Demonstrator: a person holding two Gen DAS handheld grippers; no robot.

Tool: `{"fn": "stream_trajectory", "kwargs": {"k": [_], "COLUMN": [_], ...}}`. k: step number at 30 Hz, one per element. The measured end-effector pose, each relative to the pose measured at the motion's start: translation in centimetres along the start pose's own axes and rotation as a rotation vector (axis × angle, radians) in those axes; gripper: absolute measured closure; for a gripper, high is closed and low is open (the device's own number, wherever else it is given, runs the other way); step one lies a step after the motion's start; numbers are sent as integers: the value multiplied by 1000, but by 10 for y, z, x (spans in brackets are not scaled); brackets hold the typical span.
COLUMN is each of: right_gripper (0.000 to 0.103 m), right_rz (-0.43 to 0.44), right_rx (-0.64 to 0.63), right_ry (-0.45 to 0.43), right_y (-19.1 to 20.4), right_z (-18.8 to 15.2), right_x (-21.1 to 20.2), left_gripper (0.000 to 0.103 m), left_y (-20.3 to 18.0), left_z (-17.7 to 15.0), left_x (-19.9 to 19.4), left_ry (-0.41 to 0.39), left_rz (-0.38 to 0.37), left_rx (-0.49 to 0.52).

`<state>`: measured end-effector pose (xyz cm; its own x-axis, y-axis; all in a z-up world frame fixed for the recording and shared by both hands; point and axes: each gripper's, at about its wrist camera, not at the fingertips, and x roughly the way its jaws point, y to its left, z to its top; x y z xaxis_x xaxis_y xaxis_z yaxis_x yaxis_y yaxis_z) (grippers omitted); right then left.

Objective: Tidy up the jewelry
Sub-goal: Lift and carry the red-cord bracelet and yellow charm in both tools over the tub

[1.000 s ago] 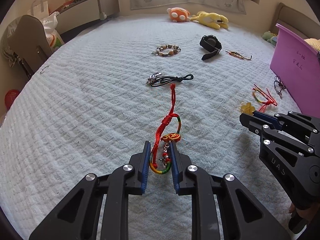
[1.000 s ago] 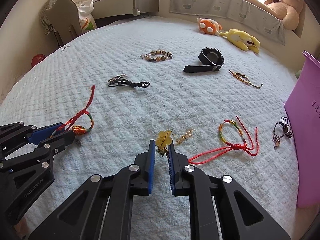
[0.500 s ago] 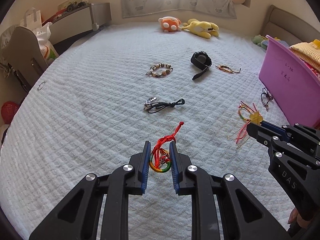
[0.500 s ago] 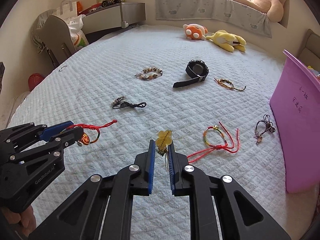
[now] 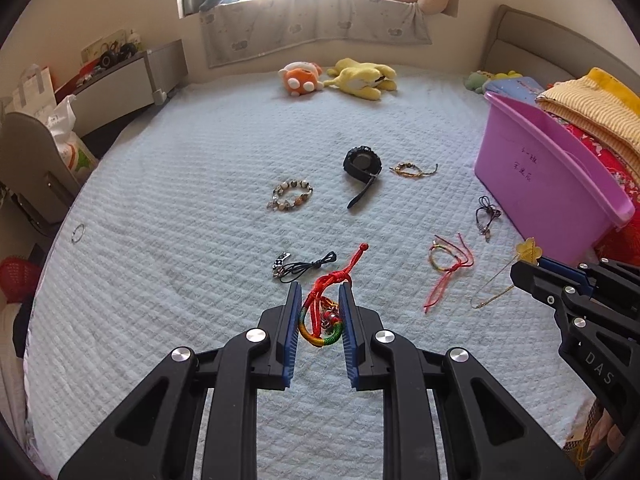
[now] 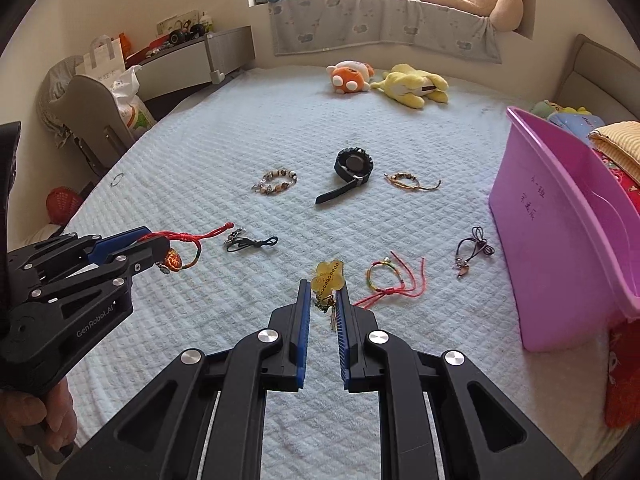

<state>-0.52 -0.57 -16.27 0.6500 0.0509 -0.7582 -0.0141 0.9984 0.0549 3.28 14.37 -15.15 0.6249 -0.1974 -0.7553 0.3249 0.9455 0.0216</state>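
We hold the left tongs (image 5: pixel 320 300) pinching the red cord bracelet (image 5: pixel 322 312) and the right tongs (image 6: pixel 323 296) pinching the yellow flower chain (image 6: pixel 328 278) above the bed (image 5: pixel 180 200), while six pieces lie farther off, none visibly in the pink bin (image 6: pixel 560 232) at right.

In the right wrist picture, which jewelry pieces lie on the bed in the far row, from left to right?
Beaded bracelet → black watch → thin brown braided bracelet. All three lie apart from one another on the white bedspread.
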Motion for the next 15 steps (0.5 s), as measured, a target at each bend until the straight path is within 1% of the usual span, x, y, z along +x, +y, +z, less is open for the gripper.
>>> {"fn": "stream_trajectory", "kwargs": {"k": [6, 11, 15], "right_gripper": [91, 91, 91], "right_rz": [-53, -95, -127], "right_rx": [94, 151, 209], "right_ry": [-10, -22, -38], "right_y": [-13, -23, -38], "right_z": [16, 29, 38], "right_x": [-51, -95, -130], "left_gripper": [84, 84, 84], "left_y": [-8, -20, -34], "left_z": [32, 62, 83], "left_x": [-39, -73, -97], "left_ry": [2, 9, -4], "left_rz": [-55, -119, -177], "left_rx": [59, 108, 136]}}
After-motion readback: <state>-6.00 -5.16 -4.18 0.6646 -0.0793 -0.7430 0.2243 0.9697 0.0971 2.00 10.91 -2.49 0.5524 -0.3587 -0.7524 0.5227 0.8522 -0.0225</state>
